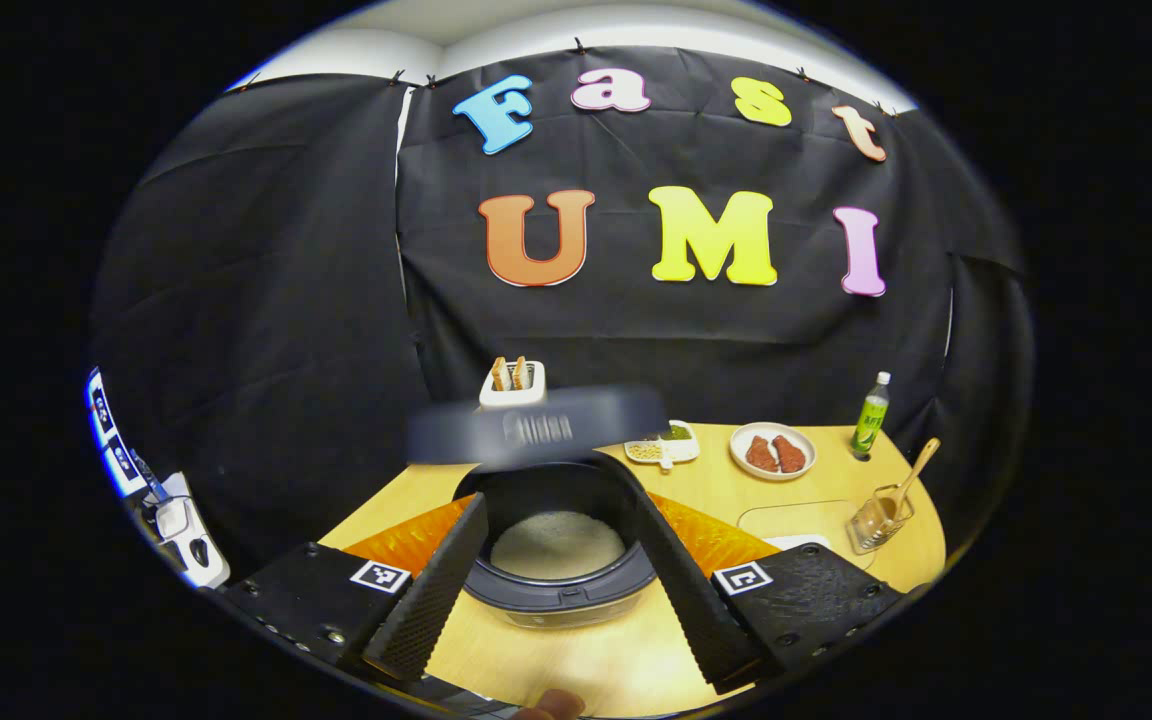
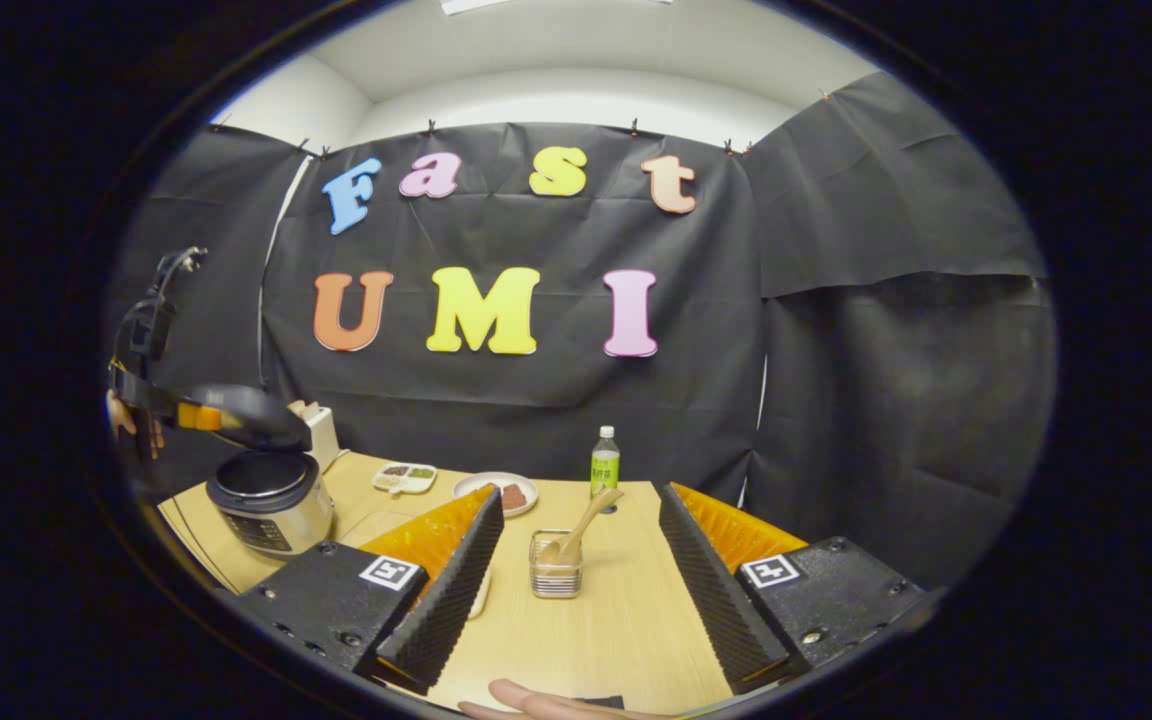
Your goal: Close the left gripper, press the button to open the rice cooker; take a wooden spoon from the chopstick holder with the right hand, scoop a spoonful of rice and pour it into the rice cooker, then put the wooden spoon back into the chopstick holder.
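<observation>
With the rice cooker (image 1: 556, 540) lid up between the spread jaws of the left gripper (image 1: 561, 600), we carry the right gripper (image 2: 576, 590), jaws also spread, straight ahead to the wooden spoon (image 2: 581, 525) in the chopstick holder (image 2: 556, 578) and pinch its slanted handle squarely.

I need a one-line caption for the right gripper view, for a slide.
Open right gripper faces the chopstick holder with the wooden spoon inside; rice cooker stands open at left.
</observation>
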Demonstrator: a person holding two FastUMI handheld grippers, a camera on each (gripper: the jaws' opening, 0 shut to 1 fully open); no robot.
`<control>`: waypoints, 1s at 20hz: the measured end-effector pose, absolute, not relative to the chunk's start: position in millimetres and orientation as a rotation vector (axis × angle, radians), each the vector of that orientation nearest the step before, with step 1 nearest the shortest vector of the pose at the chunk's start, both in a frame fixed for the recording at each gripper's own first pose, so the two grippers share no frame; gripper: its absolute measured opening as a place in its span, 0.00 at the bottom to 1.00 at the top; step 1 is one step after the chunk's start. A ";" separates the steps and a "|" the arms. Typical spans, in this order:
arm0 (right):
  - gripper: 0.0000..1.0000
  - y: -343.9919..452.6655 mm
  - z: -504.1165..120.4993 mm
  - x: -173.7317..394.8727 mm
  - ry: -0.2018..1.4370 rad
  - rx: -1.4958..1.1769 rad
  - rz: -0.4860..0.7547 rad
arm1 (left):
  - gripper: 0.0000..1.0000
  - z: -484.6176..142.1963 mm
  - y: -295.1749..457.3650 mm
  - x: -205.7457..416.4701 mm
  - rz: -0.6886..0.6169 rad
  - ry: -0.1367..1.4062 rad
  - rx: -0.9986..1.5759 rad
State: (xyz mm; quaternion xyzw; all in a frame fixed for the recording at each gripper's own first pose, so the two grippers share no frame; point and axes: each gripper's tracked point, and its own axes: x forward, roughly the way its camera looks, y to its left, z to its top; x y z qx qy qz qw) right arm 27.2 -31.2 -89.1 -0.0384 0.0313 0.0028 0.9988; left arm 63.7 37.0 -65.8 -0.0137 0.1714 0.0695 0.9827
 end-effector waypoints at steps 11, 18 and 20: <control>1.00 -68.1 -162.4 123.4 0.131 0.029 -0.020 | 0.95 -28.5 20.9 5.8 0.097 0.101 -0.026; 0.99 -69.3 -212.1 183.7 0.195 0.069 0.009 | 0.94 -26.4 8.3 -30.3 0.074 0.016 -0.035; 1.00 -71.7 -219.8 198.5 0.190 0.065 -0.002 | 0.95 -29.3 3.9 -34.9 0.064 0.000 -0.018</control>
